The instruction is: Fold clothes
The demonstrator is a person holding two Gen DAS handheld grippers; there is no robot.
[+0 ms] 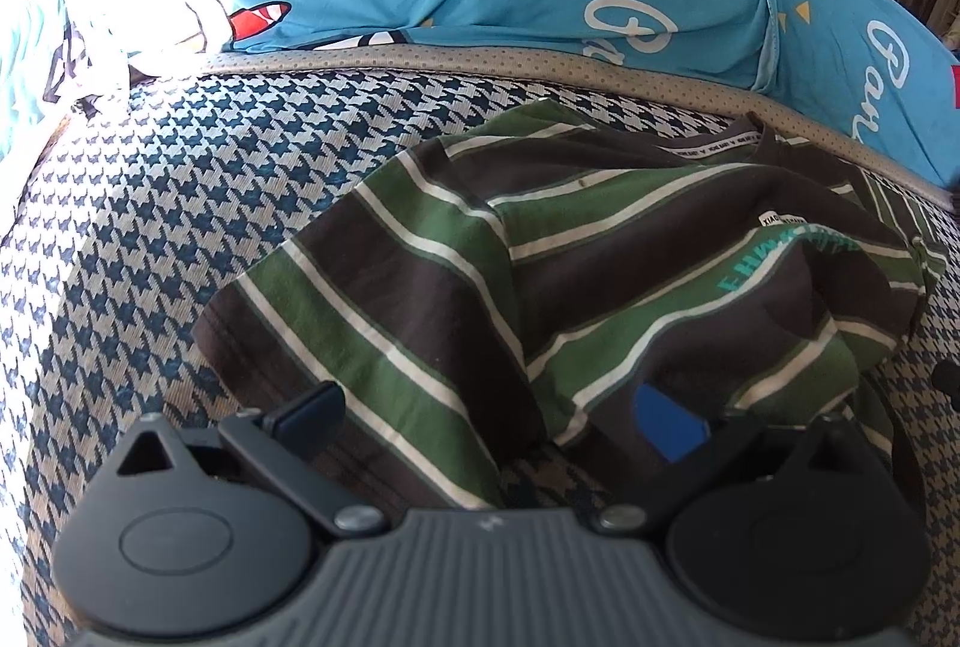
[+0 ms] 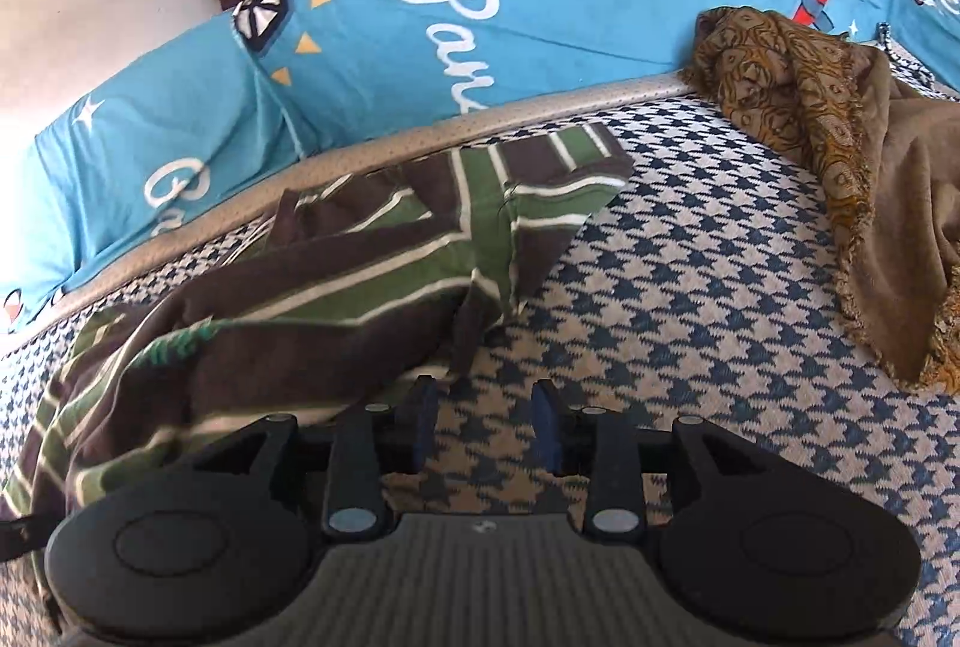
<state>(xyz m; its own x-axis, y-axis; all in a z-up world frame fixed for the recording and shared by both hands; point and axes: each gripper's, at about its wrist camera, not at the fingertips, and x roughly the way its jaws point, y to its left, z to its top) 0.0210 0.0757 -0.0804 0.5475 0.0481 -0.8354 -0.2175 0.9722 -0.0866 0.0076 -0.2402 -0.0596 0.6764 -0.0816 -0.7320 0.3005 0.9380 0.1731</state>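
My left claw point(image 1: 489, 410) stands wide, its fingers spread far apart over the near hem of the striped shirt point(image 1: 576, 275), with cloth lying between them but neither pad pressing on it. My right claw point(image 2: 485, 422) is parted to a narrow gap with nothing between the blue pads point(image 2: 547, 428); only the patterned cover shows there, and the shirt's dark edge lies just beside its left finger. The shirt, striped green, brown and white, lies crumpled and partly folded over itself on the houndstooth bed cover point(image 2: 690, 287), its collar band and a small label turned up toward the far side, teal lettering showing on one fold. In the right wrist view a sleeve or corner spreads flat toward the grey dotted edging point(image 2: 540, 119). Beyond that edging runs a long blue quilt point(image 2: 480, 41) printed with white script, planes and red shapes. To the right of the shirt, well apart, a brown and gold paisley shawl point(image 2: 798, 107) lies heaped on the cover
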